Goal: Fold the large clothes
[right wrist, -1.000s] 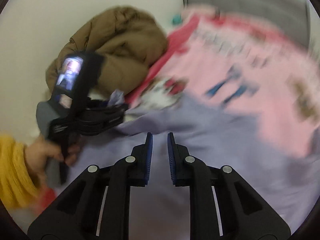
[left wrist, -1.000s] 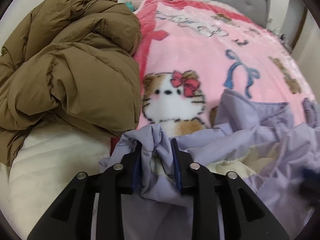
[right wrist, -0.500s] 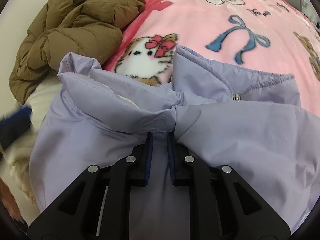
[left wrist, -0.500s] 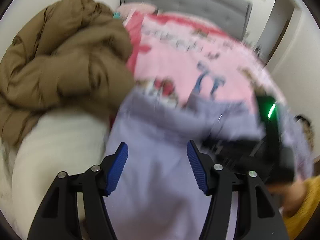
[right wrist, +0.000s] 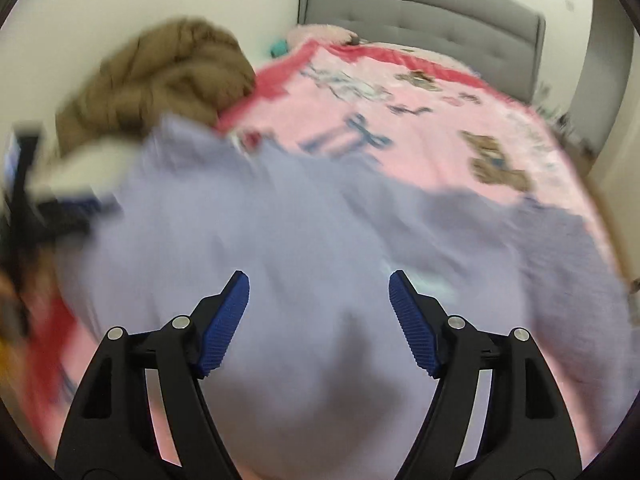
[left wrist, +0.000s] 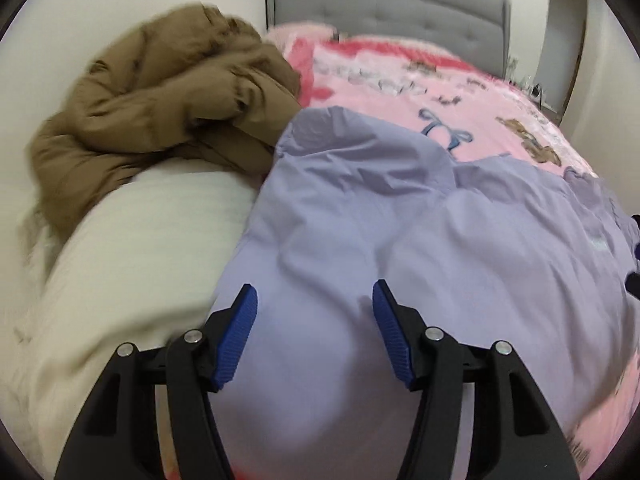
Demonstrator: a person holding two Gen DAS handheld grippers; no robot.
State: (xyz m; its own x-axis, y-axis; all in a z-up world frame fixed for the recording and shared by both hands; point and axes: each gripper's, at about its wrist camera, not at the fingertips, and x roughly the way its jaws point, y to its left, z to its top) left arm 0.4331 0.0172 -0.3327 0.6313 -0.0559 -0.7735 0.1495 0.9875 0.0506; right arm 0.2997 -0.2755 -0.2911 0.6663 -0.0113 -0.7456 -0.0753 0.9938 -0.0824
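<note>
A large lavender jacket [left wrist: 400, 240] lies spread on the pink cartoon blanket [left wrist: 460, 92] of the bed; it also fills the blurred right wrist view [right wrist: 300, 260]. My left gripper [left wrist: 315, 328] is open and empty, just above the jacket's near left part. My right gripper [right wrist: 319, 316] is open and empty above the jacket's near middle. The left gripper shows as a dark blur at the left edge of the right wrist view [right wrist: 36, 200].
A crumpled brown puffer coat [left wrist: 168, 112] is piled at the left on a cream duvet [left wrist: 132, 248], also seen in the right wrist view [right wrist: 168, 76]. A grey tufted headboard [left wrist: 384, 12] stands at the far end. White walls run along the left.
Both grippers have let go of the lavender jacket and opened wide. The jacket now lies flatter on the bed. Both grippers have drawn back and up from it.
</note>
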